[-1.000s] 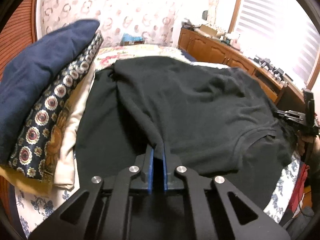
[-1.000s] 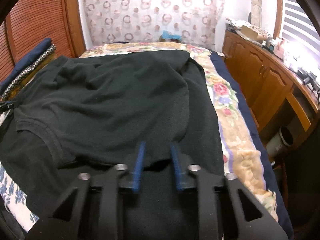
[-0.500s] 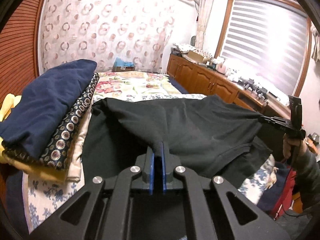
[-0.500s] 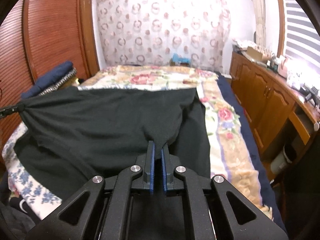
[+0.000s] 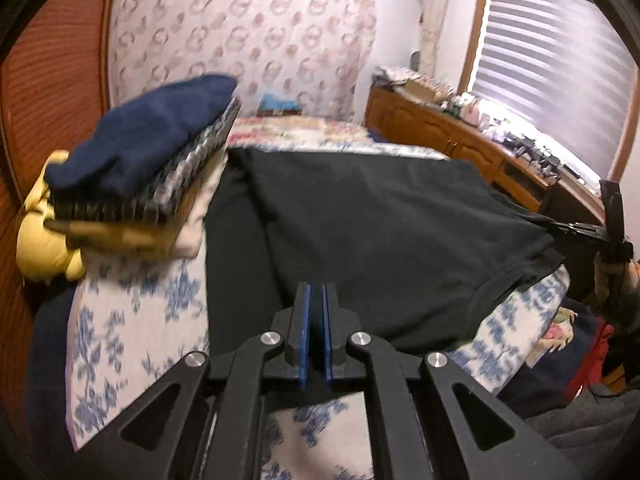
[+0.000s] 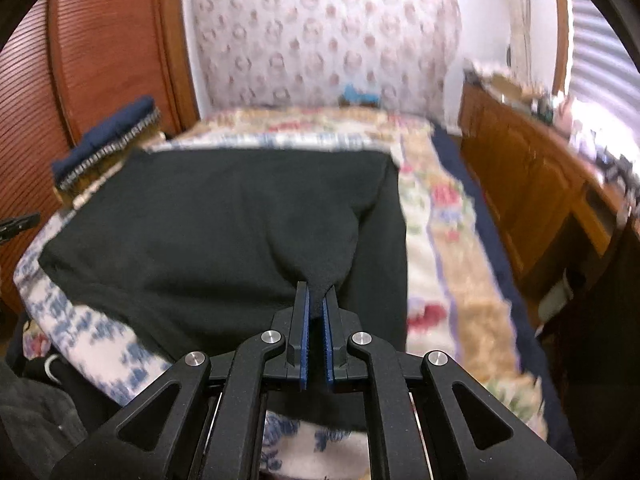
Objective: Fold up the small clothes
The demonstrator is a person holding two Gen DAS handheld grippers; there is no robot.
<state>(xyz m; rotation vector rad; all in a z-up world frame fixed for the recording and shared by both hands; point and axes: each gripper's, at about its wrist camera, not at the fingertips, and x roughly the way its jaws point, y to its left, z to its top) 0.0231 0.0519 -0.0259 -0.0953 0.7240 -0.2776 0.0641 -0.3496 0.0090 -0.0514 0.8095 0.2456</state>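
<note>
A black garment is stretched over the bed, folded over itself, its hem near the bed's front edge. My left gripper is shut on one corner of it, low over the blue-flowered sheet. My right gripper is shut on the opposite corner of the black garment. The right gripper also shows at the right edge of the left wrist view, pulling the cloth taut. Both views are motion-blurred.
A stack of folded clothes topped by a navy piece lies at the bed's left, with a yellow cloth beside it. A wooden cabinet with clutter runs along the right. The floral bedspread lies under the garment.
The right gripper closed on the garment's corner. Both grippers lifted and pulled the cloth back toward the bed's front edge, spreading it taut and flatter.
</note>
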